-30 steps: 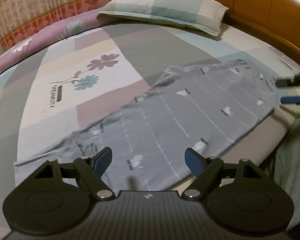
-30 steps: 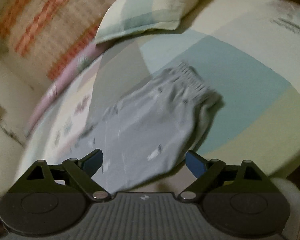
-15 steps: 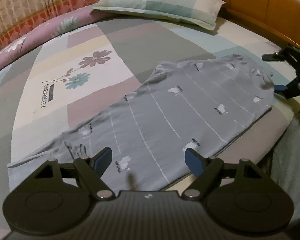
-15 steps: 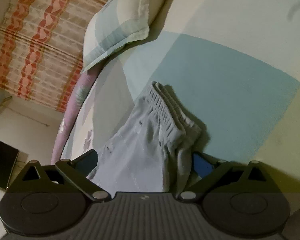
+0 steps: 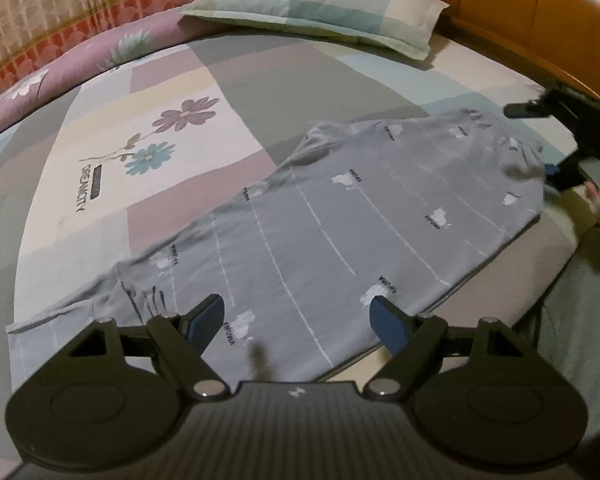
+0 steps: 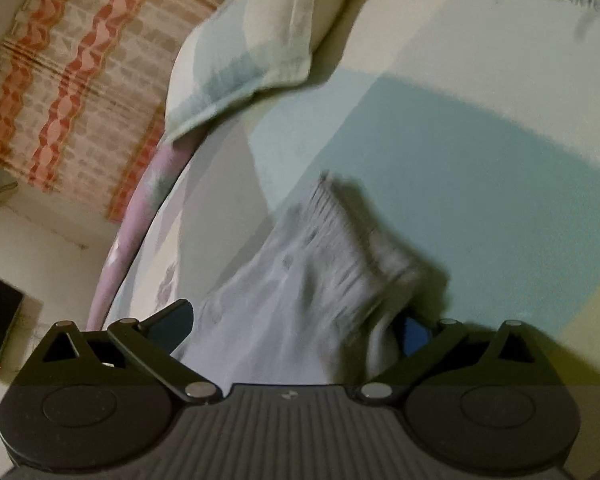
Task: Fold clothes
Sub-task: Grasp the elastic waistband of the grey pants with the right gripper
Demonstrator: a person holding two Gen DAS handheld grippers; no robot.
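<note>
Grey trousers [image 5: 360,216] lie flat across the bed [image 5: 260,80] at frame centre, both the left hand-held gripper [image 5: 298,318] and right hand-held gripper [image 6: 296,328] released, the right having just widened around the waistband [image 6: 352,240]; next, clamp it and fold.

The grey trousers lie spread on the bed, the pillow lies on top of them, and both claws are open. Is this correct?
Not fully. The pillow is not on the grey trousers; the left wrist view shows it apart from them, at the head of the bed, with bare sheet between. The trousers do lie spread out, and the left claw and right claw are open.
</note>
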